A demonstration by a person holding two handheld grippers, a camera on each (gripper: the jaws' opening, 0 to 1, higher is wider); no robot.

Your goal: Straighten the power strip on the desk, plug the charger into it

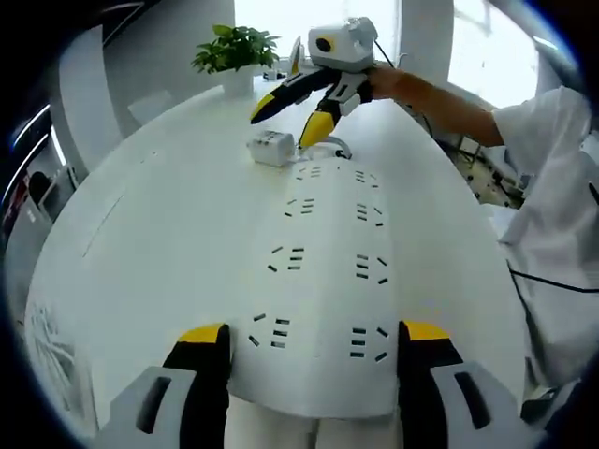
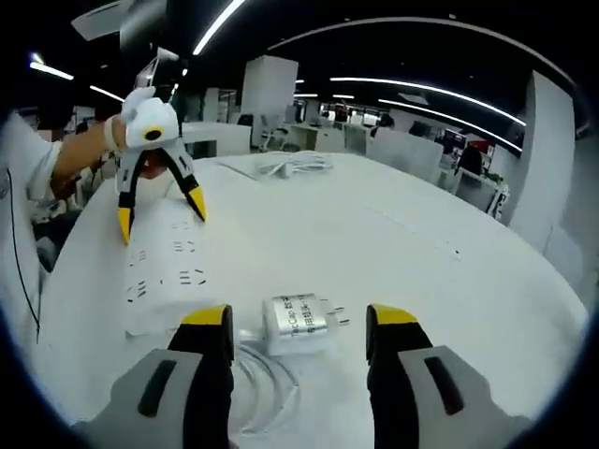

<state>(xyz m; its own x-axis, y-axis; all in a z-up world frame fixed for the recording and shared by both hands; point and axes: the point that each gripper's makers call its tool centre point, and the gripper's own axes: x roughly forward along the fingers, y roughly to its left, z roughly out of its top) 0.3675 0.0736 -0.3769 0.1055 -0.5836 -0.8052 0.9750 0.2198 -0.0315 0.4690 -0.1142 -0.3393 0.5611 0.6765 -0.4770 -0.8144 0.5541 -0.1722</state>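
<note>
The left gripper [image 1: 314,351] stands wide open astride the near end of the white power strip [image 1: 323,271], probably to steady it. In the lower centre of the right gripper view, the charger [image 2: 298,323] lies between the open jaws of the right gripper [image 2: 298,332], ready for grasping.

Dark printed lines on the top face of the charger [image 2: 298,321], too small and blurred for reading. No other legible text, brand or number anywhere.

White strip [image 1: 323,271] with dark slots, white charger [image 2: 298,324] ahead of yellow-tipped right gripper [image 2: 299,327], green plant [image 1: 236,47]
</note>
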